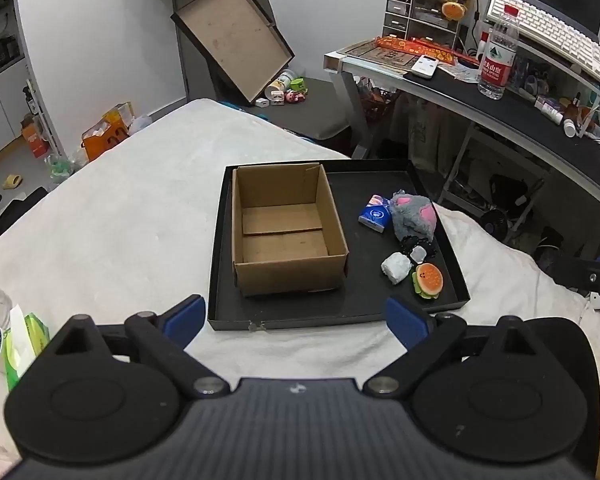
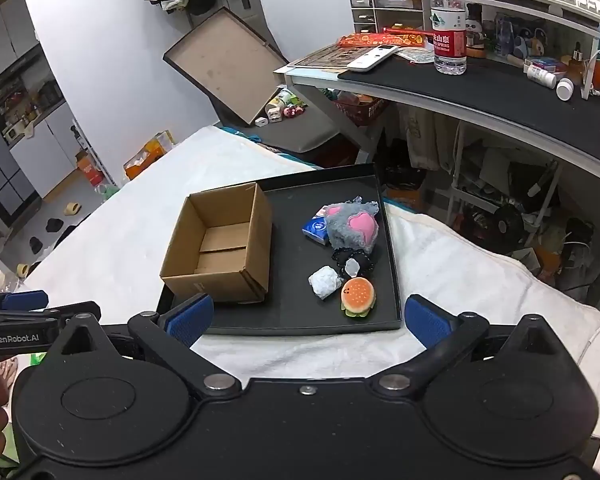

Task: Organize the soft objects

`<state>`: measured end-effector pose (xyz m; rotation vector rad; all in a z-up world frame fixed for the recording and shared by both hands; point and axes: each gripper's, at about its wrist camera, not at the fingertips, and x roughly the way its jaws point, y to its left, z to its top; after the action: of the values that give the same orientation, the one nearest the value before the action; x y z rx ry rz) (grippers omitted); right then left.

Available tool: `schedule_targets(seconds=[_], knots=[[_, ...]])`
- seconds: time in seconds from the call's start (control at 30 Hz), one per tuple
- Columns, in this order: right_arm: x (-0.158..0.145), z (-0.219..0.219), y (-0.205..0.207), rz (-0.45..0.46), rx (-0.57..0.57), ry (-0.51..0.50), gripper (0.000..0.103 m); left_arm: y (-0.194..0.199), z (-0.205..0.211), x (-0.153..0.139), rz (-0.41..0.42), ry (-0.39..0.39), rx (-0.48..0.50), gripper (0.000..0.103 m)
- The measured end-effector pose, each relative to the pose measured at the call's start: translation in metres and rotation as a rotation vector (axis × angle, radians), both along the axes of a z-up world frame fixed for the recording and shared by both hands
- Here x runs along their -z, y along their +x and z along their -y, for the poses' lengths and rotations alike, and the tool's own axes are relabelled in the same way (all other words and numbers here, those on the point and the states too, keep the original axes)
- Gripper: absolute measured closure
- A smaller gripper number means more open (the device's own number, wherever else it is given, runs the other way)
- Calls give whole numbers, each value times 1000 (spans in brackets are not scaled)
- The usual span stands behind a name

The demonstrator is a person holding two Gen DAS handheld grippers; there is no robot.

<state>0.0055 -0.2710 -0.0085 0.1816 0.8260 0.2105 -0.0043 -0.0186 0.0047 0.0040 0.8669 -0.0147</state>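
Claws: left [image 1: 296, 316], right [image 2: 306, 318] wide | box [image 1: 284, 232] 1 | tray [image 1: 340, 308] 1 | toys 5

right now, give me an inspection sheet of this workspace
surface: white fleecy blanket under a shallow black tray
job's things: open brown cardboard box, nothing seen inside; beside it on the tray a grey plush with pink patches, blue tissue pack, black lacy scrunchie, white crumpled wad, orange burger toy
clutter: green wipes pack at left
grippers: left gripper and right gripper both open, holding nothing
cables: white cord at right edge
surroundings: crowded black desk, water bottle
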Motion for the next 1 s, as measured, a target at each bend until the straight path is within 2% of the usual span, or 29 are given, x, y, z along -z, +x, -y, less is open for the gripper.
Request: schedule_targets(seconds=[0.1, 0.43, 0.7, 0.83, 1.0], knots=[[-1, 3, 0, -1, -4, 27, 0, -1, 2, -2, 1, 1, 0, 7], [-2, 6, -4, 13, -2, 19, 0, -2, 6, -4, 3, 32, 4, 7], [-2, 6, -5, 14, -4, 20, 0, -4, 6, -5, 3, 11, 7, 7], [-3, 8, -6, 15, -3, 24, 0, -4, 6, -7, -6, -37, 17, 7], [-3, 9, -8, 19, -6, 27, 0, -8, 9, -11, 23, -25, 3, 7]])
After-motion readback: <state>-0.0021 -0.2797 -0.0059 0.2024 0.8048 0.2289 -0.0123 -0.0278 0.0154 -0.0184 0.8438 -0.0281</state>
